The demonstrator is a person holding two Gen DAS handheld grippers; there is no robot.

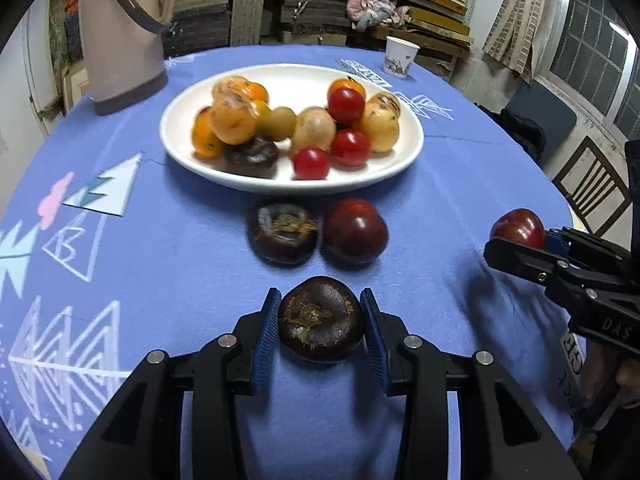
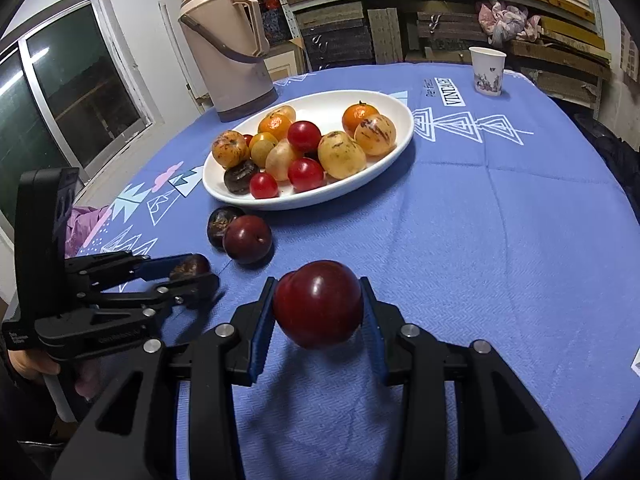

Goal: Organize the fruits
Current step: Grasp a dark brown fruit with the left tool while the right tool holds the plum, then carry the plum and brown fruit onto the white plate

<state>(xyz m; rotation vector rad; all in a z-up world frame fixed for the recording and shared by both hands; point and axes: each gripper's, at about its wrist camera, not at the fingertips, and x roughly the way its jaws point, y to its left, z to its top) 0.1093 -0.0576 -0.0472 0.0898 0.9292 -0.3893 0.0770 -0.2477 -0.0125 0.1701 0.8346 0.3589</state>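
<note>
Left gripper (image 1: 320, 330) level, clamping a chestnut (image 1: 320, 318); right gripper (image 2: 319, 308) clamping a plum (image 2: 318, 304), probably lifted; plate (image 1: 404, 160) ahead.

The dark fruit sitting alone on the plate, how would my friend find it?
Find the white plate in the middle of the blue tablecloth. Look along its near edge, toward the pink jug's side, beside the small red tomatoes. It is the only dark fruit there, blackish-brown and flattish; everything else is red, orange or yellow.
</note>
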